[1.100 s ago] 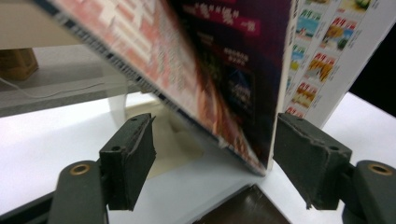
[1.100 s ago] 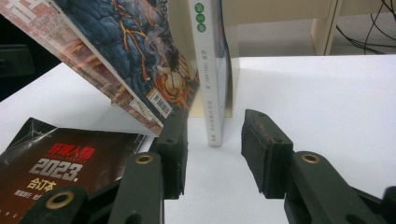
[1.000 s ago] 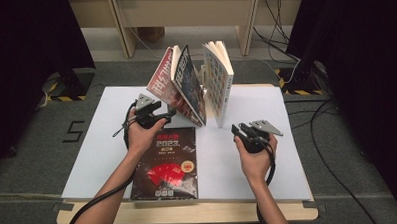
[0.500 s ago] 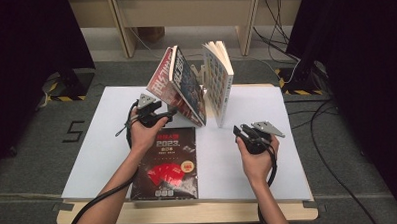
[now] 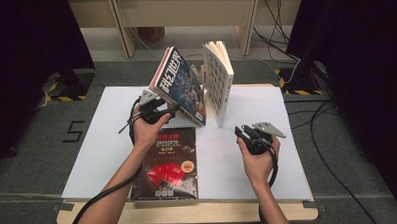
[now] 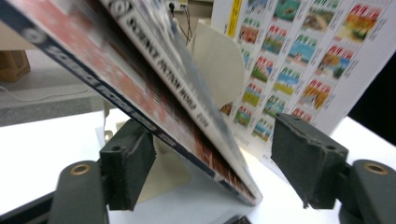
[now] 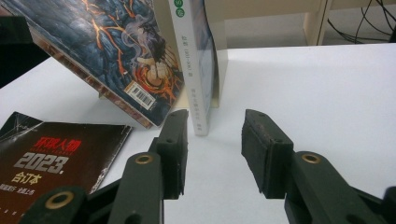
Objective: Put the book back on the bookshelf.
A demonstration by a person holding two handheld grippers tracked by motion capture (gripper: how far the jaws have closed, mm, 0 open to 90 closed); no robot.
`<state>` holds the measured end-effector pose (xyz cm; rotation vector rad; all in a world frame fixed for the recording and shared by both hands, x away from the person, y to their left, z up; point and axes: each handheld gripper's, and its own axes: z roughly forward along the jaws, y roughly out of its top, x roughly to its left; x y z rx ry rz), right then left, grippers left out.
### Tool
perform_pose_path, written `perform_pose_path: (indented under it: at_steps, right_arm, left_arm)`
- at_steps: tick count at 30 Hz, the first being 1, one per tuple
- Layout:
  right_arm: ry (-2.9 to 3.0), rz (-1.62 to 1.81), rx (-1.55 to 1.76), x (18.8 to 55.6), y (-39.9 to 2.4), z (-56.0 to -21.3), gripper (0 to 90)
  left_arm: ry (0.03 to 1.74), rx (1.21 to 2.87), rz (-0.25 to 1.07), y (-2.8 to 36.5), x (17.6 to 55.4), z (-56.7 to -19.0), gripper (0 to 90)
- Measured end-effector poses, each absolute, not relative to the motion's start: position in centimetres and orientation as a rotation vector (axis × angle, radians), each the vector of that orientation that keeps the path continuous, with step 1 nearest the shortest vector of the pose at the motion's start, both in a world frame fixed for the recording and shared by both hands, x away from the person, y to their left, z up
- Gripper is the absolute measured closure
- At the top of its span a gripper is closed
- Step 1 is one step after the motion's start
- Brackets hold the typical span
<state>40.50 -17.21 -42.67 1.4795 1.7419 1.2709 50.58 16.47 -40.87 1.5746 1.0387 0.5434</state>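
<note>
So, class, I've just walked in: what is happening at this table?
A person works at a white table with a gripper in each hand. The left gripper has its open jaws on either side of the lower edge of a leaning magazine, not clamping it. The right gripper is open and empty, near an upright book. A dark magazine lies flat in front.

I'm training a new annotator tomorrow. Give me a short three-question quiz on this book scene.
1. True or false: the leaning magazine lies flat on the table.
2. Which claw has the leaning magazine between its jaws? A) left claw B) right claw
3. Fill in: the dark magazine lies flat in front of the ____ hand.

Key: 1 false, it leans, tilted. 2 A; whether the pads press is unclear. 3 left.
</note>
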Motion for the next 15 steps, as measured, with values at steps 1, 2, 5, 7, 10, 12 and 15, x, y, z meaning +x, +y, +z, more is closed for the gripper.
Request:
perform_pose_path:
  at_steps: [1,2,5,7,10,12,15]
  right_arm:
    - [1.743,1.273,1.478,40.5,-17.2,-42.7,61.3]
    - [1.742,1.274,1.477,40.5,-17.2,-42.7,61.3]
    - [1.747,1.276,1.479,40.5,-17.2,-42.8,60.8]
    - [1.747,1.273,1.478,40.5,-17.3,-42.8,60.8]
    - [1.746,1.275,1.484,40.5,-17.3,-42.8,60.9]
    - [1.747,1.274,1.486,40.5,-17.4,-42.8,60.8]
    - [1.744,1.277,1.488,40.5,-17.6,-42.8,60.8]
  left_arm:
    - [1.035,1.571,0.546,16.3,50.6,-40.7,31.8]
    - [1.034,1.569,0.55,16.1,50.7,-40.6,32.9]
    - [1.037,1.567,0.571,15.7,50.9,-40.3,36.6]
    - [1.042,1.562,0.58,15.4,51.0,-40.2,39.2]
    - [1.043,1.555,0.592,15.1,51.2,-40.1,43.6]
    - [1.048,1.548,0.601,14.9,51.4,-40.0,46.8]
    - [1.051,1.543,0.618,14.7,51.6,-39.8,51.1]
